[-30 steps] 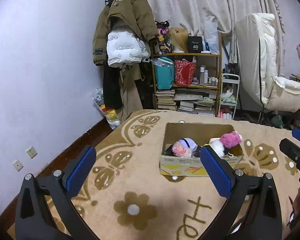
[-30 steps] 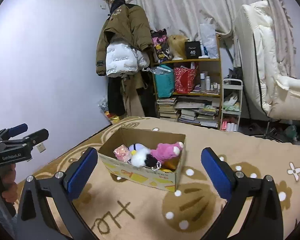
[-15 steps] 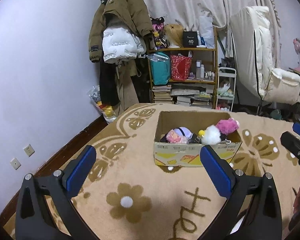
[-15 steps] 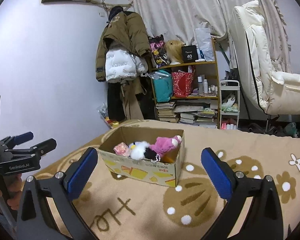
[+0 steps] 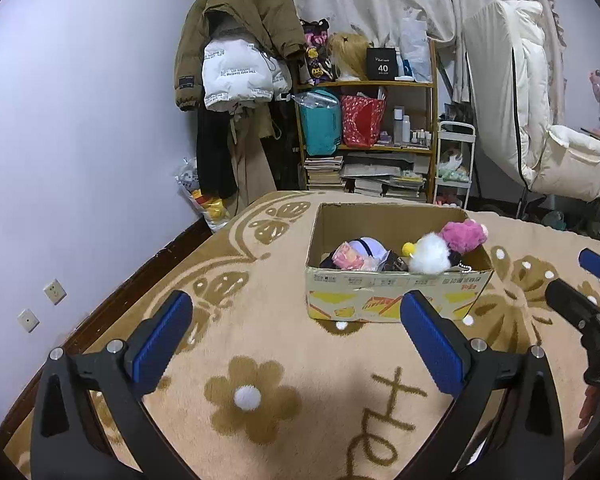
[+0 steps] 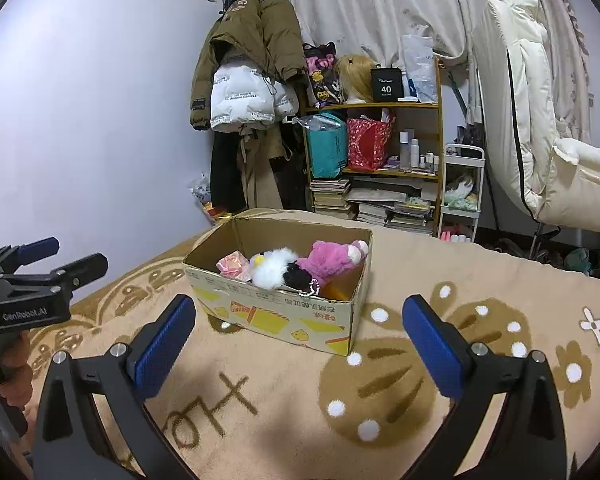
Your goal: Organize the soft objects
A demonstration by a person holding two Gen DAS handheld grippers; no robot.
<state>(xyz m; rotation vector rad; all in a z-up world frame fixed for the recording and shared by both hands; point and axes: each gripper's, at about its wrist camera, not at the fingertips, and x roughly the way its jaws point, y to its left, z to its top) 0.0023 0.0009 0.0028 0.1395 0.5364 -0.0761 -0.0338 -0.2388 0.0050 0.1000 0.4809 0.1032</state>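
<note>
Both grippers I hold spread wide and empty: left gripper (image 5: 296, 332) and right gripper (image 6: 298, 334) hover above the beige blanket (image 5: 284, 344), short of the cardboard box (image 5: 392, 300). Inside the box I see the soft toys piled together: a pink plush (image 6: 332, 258), a white fluffy one (image 6: 274, 267) and a pale purple one (image 5: 366, 246).

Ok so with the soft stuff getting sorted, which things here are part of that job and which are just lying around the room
Part of the job:
- cardboard box
- pink plush
- white fluffy toy
- pink wrapped item
- left gripper and right gripper, both open, holding nothing

Just lying about:
- jackets hanging on the wall
- shelf of bags, bottles and books
- white chair
- patterned blanket
</note>
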